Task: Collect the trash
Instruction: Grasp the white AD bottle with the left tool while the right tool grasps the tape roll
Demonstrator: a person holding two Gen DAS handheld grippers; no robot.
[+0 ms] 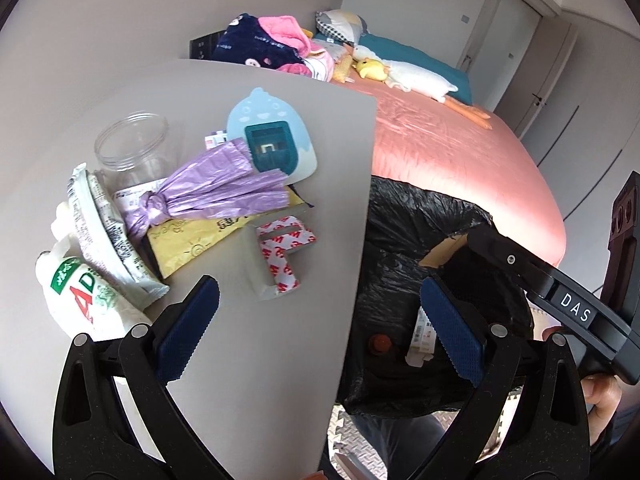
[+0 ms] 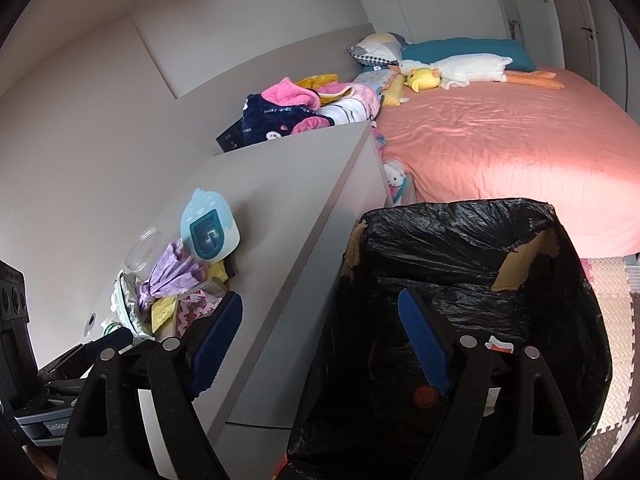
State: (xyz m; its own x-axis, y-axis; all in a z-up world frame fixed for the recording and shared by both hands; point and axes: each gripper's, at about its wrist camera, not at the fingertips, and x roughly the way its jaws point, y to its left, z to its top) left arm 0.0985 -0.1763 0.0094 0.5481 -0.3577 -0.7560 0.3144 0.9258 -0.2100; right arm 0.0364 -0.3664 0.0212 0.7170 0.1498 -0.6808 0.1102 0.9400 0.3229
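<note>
Trash is lying heaped at ten o'clock on the grey surface (image 1: pixel 280 320): a crumpled purple plastic bag (image 1: pixel 208 196), light and soft, best pinched at its knot. Left gripper (image 1: pixel 320 328) and right gripper (image 2: pixel 320 344) are both hovering with jaws wide, empty, beside the black-lined bin (image 2: pixel 460 240).

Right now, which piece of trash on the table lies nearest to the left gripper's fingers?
The 3M-printed red-and-white strip, directly ahead of the open left gripper. The purple bag and clear jar lie farther back.
</note>
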